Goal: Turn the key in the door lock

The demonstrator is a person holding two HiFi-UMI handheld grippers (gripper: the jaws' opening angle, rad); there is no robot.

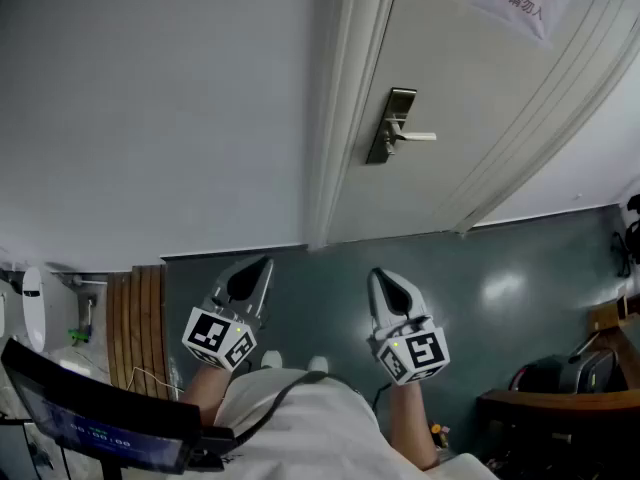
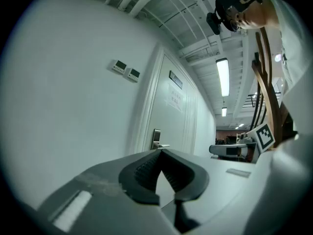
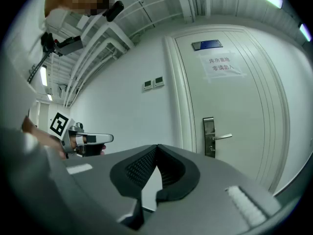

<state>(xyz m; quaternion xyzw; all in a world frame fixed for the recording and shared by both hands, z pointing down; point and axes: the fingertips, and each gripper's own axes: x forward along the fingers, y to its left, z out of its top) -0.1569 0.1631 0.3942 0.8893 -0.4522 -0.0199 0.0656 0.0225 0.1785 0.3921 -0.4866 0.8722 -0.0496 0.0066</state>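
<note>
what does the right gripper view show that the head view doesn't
Only the right gripper view shows the blue plate above the door and the ceiling pipes. Only the head view shows the dark floor, the wooden slats at lower left and the screen below them. Both show the door, its lever handle, the paper notice, the left gripper and the right gripper.

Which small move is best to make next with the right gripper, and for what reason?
Probably bring the right gripper forward toward the lock plate. Its jaws are together and empty, it is apart from the door, and no key can be made out from here.
</note>
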